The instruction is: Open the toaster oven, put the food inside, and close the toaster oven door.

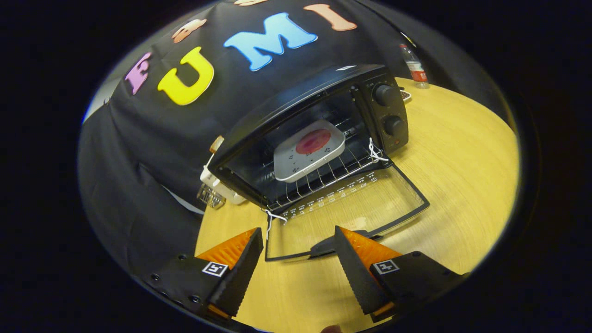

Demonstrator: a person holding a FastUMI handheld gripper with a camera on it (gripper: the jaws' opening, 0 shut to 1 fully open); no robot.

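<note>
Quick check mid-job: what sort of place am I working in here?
Likely a staged recording booth, not a real kitchen: a black cloth wall backs a wooden table with a toaster oven, door down, plate inside. The tongs are open, just short of the door handle.

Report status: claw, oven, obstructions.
Claw open, just short of door handle. Toaster oven door down, tray with food on rack. Nothing blocking door.

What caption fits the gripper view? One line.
Open gripper nears handle of lowered toaster oven door; plate of food on rack inside.
</note>
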